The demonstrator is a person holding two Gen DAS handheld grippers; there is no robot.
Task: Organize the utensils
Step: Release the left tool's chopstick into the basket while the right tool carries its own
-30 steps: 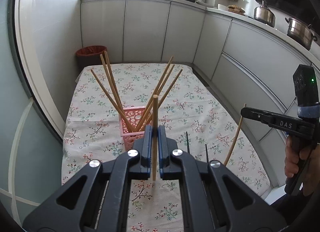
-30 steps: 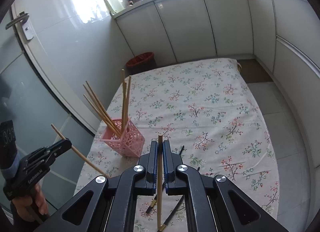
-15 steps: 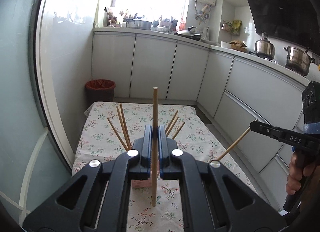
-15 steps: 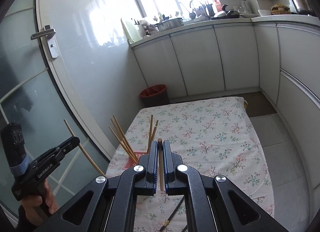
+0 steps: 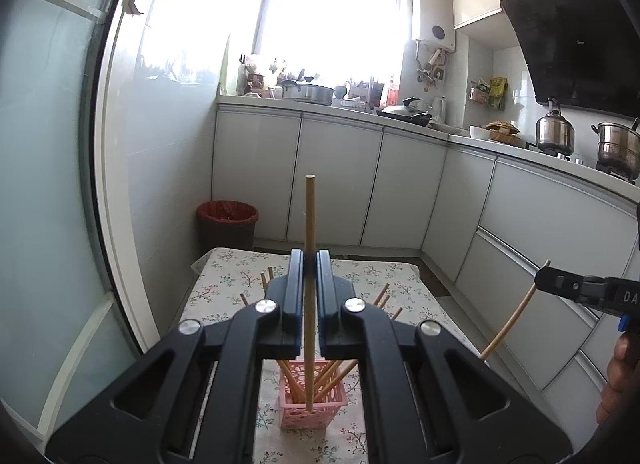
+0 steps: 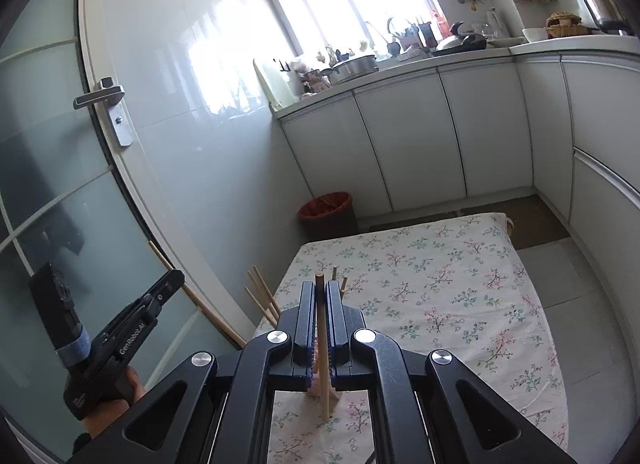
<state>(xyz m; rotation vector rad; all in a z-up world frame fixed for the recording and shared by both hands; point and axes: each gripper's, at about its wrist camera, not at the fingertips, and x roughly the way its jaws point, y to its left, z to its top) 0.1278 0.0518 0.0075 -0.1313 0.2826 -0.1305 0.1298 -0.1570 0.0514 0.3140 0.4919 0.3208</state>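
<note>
My left gripper [image 5: 309,260] is shut on a wooden chopstick [image 5: 309,224] held upright, its lower end over the pink basket [image 5: 312,408], which holds several wooden chopsticks. My right gripper [image 6: 320,292] is shut on another wooden chopstick [image 6: 323,368], also upright, just above the basket, which is mostly hidden behind the jaws in the right wrist view. The right gripper [image 5: 560,284] with its chopstick [image 5: 512,320] shows at the right of the left wrist view. The left gripper [image 6: 168,284] shows at the left of the right wrist view.
The basket stands on a low table with a floral cloth [image 6: 440,284]. A red bin [image 5: 227,220] stands beyond the table by the glass door [image 6: 60,184]. White cabinets [image 5: 340,180] run along the back and right.
Both grippers have risen and tilted up, so the views now show the window and counter. The left chopstick's lower end now hangs over the basket. Both chopsticks stay gripped.
</note>
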